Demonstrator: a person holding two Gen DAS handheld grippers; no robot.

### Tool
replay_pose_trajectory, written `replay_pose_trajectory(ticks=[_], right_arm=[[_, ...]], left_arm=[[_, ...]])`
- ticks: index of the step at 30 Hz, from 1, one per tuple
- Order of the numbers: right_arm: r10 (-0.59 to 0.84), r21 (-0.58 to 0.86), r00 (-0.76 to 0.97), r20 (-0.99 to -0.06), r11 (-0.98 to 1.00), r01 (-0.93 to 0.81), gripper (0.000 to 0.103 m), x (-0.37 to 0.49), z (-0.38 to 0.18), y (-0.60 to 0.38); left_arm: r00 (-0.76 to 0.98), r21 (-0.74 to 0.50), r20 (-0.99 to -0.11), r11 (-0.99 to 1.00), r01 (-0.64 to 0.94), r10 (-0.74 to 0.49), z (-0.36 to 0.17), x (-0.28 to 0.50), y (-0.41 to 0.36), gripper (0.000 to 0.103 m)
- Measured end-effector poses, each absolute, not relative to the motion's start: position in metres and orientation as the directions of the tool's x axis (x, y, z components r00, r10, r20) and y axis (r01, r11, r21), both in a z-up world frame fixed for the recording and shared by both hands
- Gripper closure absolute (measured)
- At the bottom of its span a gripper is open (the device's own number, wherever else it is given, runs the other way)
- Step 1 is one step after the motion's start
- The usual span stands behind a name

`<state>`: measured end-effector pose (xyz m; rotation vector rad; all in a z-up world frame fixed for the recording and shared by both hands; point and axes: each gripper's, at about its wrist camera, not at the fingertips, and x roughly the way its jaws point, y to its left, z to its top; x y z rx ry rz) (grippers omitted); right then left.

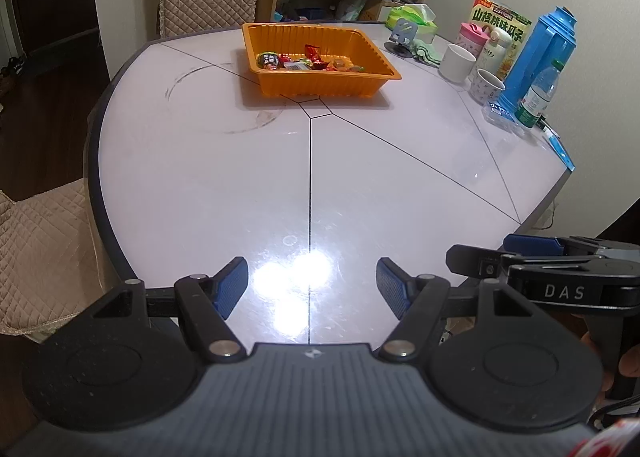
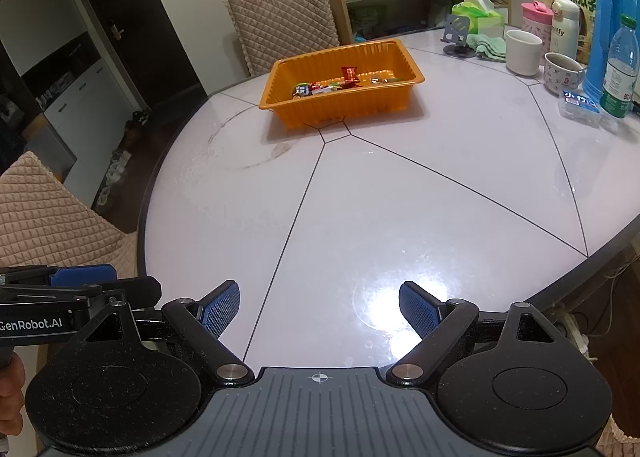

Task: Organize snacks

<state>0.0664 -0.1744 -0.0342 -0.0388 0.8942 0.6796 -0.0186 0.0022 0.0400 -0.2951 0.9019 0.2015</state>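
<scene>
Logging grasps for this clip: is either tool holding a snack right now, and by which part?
Nothing is held. The left tool and right tool are both open over the bare table; the snacks lie in the orange tray.

The round white table carries an orange tray near its middle. Along its right edge stand a white cup, a patterned mug, a blue thermos and a water bottle.

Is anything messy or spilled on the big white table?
Nothing is spilled. The wrapped snacks all sit inside the orange plastic tray. The only odd thing is a faint grey ring-shaped smudge on the white table, left of the tray.
</scene>
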Motion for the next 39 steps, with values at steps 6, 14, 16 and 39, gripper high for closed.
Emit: replay_pose_trajectory(ticks=[6, 14, 16, 39], right_arm=[[0.528, 0.241, 0.433, -0.731, 0.793, -0.560, 0.017, 0.066, -0.034, -0.173], [0.526, 0.242, 0.433, -0.732, 0.795, -0.557, 0.017, 0.064, -0.032, -0.170], [0.524, 0.240, 0.433, -0.733, 0.796, -0.556, 0.017, 0.065, -0.032, -0.169], [0.517, 0.242, 0.426, -0.743, 0.800, -0.549, 0.017, 0.076, -0.038, -0.162]], left_arm=[[0.605, -0.170, -0.795, 0.941, -0.294, 0.046, 0.041, -0.019, 0.006, 0.034], [0.605, -0.172, -0.795, 0.942, -0.290, 0.041, 0.042, -0.016, 0.013, 0.034], [0.606, -0.172, -0.795, 0.942, -0.288, 0.040, 0.041, -0.015, 0.013, 0.034], [0.588, -0.172, -0.808, 0.940, -0.295, 0.038, 0.033, -0.002, 0.017, 0.034]])
